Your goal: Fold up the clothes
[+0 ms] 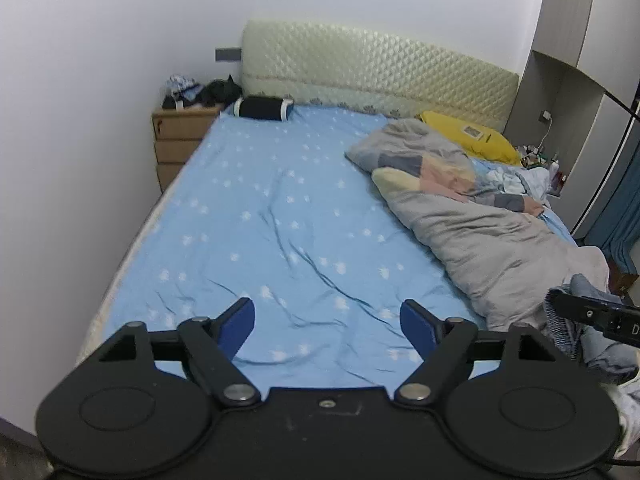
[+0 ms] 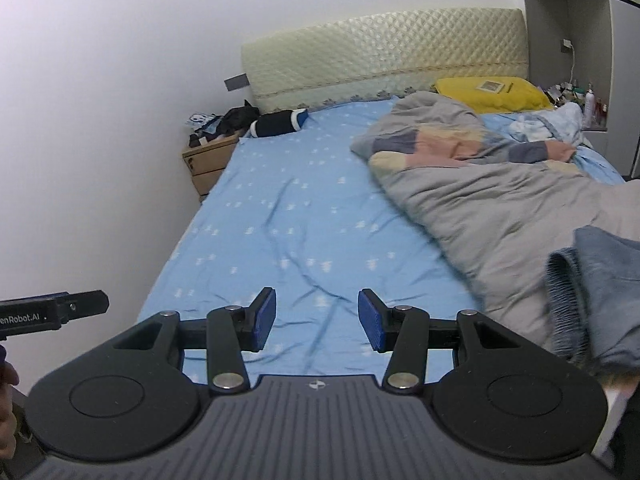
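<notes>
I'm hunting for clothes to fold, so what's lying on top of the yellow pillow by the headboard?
On the yellow pillow lie a small pale square card and a thin stick-like item; no clothing. The grey quilt hides its near edge.

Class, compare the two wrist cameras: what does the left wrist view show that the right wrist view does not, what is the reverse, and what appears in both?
Only the left wrist view shows the left gripper head-on, jaws open with nothing between them, and the drawer fronts of the wooden nightstand more fully.

Only the right wrist view shows the right gripper head-on, open and empty, and a broad stretch of the blue denim garment.

Both show the blue sheet, grey quilt, yellow pillow and headboard.
</notes>
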{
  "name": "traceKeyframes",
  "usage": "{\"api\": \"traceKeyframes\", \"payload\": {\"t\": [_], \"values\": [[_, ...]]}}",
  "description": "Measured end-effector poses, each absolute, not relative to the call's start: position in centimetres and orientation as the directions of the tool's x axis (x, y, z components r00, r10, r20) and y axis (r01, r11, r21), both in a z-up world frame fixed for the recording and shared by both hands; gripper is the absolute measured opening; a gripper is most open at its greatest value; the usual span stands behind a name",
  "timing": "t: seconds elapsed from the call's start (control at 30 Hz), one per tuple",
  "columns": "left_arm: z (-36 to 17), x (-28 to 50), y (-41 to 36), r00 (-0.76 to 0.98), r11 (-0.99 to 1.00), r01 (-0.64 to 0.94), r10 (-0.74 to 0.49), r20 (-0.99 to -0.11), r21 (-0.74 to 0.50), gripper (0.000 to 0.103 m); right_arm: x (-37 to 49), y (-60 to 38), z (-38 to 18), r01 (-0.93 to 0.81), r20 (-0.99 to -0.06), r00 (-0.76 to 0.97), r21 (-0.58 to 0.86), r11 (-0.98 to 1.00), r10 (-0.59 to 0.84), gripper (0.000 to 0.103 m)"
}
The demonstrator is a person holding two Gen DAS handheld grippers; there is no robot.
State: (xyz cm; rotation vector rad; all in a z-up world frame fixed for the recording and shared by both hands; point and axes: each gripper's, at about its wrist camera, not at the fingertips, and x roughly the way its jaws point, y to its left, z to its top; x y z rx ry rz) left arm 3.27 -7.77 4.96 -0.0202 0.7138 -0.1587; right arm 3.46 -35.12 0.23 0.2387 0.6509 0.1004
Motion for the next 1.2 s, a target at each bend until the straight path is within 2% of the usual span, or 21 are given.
{"api": "traceKeyframes", "payload": {"t": [0.07, 0.2, 0.33, 0.6, 0.67, 0.83, 1.2], "values": [[5.4, 2.9, -5.3, 0.744, 0.989, 0.138, -0.139, -0.653, -0.053, 0.085, 3.1, -32.2, 0.6, 0.002, -0.584, 0.799, 0.238, 0.971, 0.142, 0.057], [6.2, 1.6, -1.4, 0.733, 0.986, 0.163, -0.138, -0.666, -0.026, 0.088, 1.9, -26.9, 1.2, 0.029, -0.585, 0.800, 0.263, 0.964, 0.135, 0.059], [7.5, 0.1, 1.4, 0.737, 0.989, 0.129, -0.144, -0.661, -0.071, 0.098, 0.7, -23.4, 2.5, 0.010, -0.591, 0.794, 0.250, 0.968, 0.144, 0.065], [8.6, -1.2, 3.5, 0.778, 0.995, 0.081, -0.099, -0.620, -0.058, 0.099, -0.5, -20.1, 4.4, -0.072, -0.560, 0.810, 0.196, 0.978, 0.172, 0.078], [8.6, -1.4, 3.4, 0.782, 0.996, 0.071, -0.089, -0.617, -0.053, 0.099, -0.3, -19.6, 4.6, -0.095, -0.544, 0.820, 0.180, 0.979, 0.179, 0.088], [8.2, -1.9, 2.8, 0.788, 0.998, 0.048, -0.055, -0.613, -0.028, 0.100, 0.4, -19.1, 4.5, -0.124, -0.538, 0.821, 0.161, 0.979, 0.192, 0.098], [7.7, -0.9, 2.5, 0.780, 1.000, 0.006, 0.009, -0.626, 0.022, 0.100, 1.2, -19.0, 3.3, -0.104, -0.589, 0.784, 0.186, 0.977, 0.196, 0.099]]}}
